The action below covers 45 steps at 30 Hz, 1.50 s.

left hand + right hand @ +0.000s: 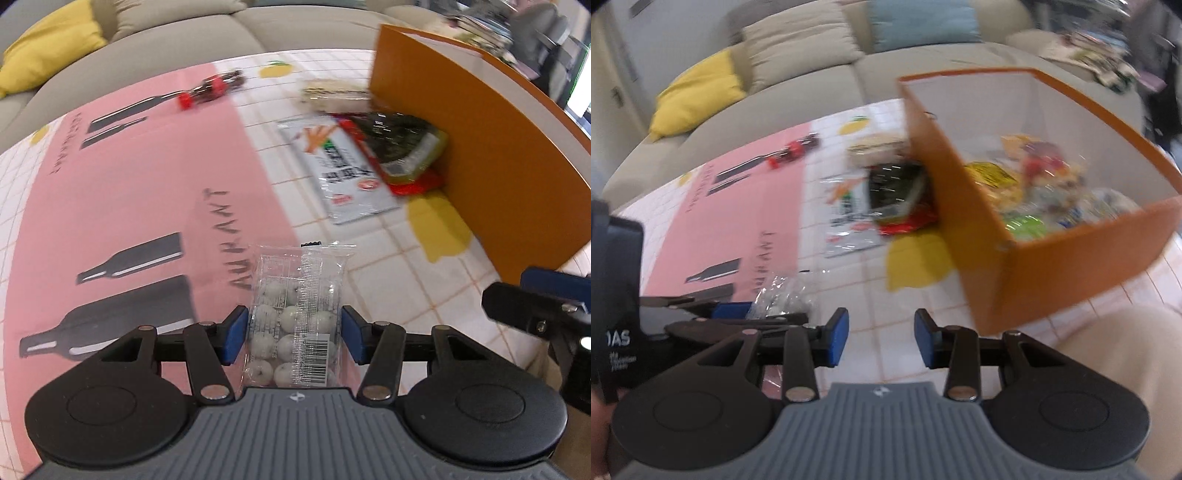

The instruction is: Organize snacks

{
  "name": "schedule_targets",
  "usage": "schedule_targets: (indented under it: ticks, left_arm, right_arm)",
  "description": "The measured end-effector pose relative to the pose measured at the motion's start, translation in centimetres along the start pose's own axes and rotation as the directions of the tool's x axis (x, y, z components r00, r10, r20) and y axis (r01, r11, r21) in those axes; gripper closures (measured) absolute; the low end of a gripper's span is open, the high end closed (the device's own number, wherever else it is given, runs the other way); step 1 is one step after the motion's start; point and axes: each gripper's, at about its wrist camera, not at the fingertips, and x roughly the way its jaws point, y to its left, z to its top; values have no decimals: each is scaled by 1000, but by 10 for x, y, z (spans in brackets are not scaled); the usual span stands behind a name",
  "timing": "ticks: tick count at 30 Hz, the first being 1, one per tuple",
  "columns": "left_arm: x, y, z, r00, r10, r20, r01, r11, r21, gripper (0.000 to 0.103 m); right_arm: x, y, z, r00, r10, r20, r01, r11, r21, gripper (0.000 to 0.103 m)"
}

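My left gripper [293, 334] is shut on a clear packet of white round candies [295, 314] and holds it above the table; the packet also shows in the right wrist view [781, 299]. My right gripper [881, 338] is open and empty, above the table in front of the orange box [964, 206]. The box holds several snacks [1045, 184]. Beside its left wall lie a white snack bag [343, 166], a dark seaweed pack [402, 144] on a red packet [417, 184], and a pale packet [332, 94].
A small red-and-dark bottle [212, 88] lies at the far end of the pink mat [129, 192]. A beige sofa [812, 85] with a yellow cushion [698, 96] stands behind the table. The orange box wall [480, 147] rises on the right.
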Motion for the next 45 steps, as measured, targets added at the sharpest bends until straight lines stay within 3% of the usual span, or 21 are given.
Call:
schedule_targets:
  ticks: [4, 13, 20, 22, 25, 26, 30, 36, 41, 45]
  left_arm:
    - [2, 15, 5, 1000, 23, -2, -23, 998, -51, 41]
    - [12, 34, 23, 1000, 24, 2, -23, 993, -119, 41]
    - [18, 34, 28, 1000, 27, 4, -26, 993, -119, 40]
    - [18, 34, 29, 1000, 28, 2, -28, 993, -115, 40]
    - [17, 34, 27, 1000, 27, 4, -26, 993, -114, 39]
    - [17, 34, 26, 1000, 27, 6, -27, 994, -111, 39]
    - [16, 33, 24, 1000, 31, 1, -31, 994, -104, 39]
    - [9, 36, 15, 999, 29, -21, -32, 993, -113, 39]
    - [3, 38, 8, 998, 33, -52, -39, 992, -119, 39]
    - [-2, 38, 1, 997, 33, -72, -41, 993, -113, 39]
  right_arm:
    - [8, 24, 16, 998, -18, 64, 27, 991, -134, 65]
    - [80, 52, 57, 959, -187, 212, 254, 899, -357, 67]
    - [130, 57, 62, 943, -258, 211, 325, 848, -419, 68]
    - [137, 56, 62, 942, -265, 206, 329, 850, -411, 68]
    - [144, 54, 61, 939, -278, 202, 338, 849, -406, 80]
    - [145, 53, 60, 938, -282, 202, 342, 848, -405, 93]
    - [139, 52, 56, 938, -270, 218, 340, 841, -421, 103]
    - [100, 60, 43, 948, -208, 242, 297, 849, -437, 103]
    - [71, 68, 17, 985, -113, 128, 158, 888, -432, 103]
    - [55, 76, -2, 996, -67, 66, 90, 892, -444, 103]
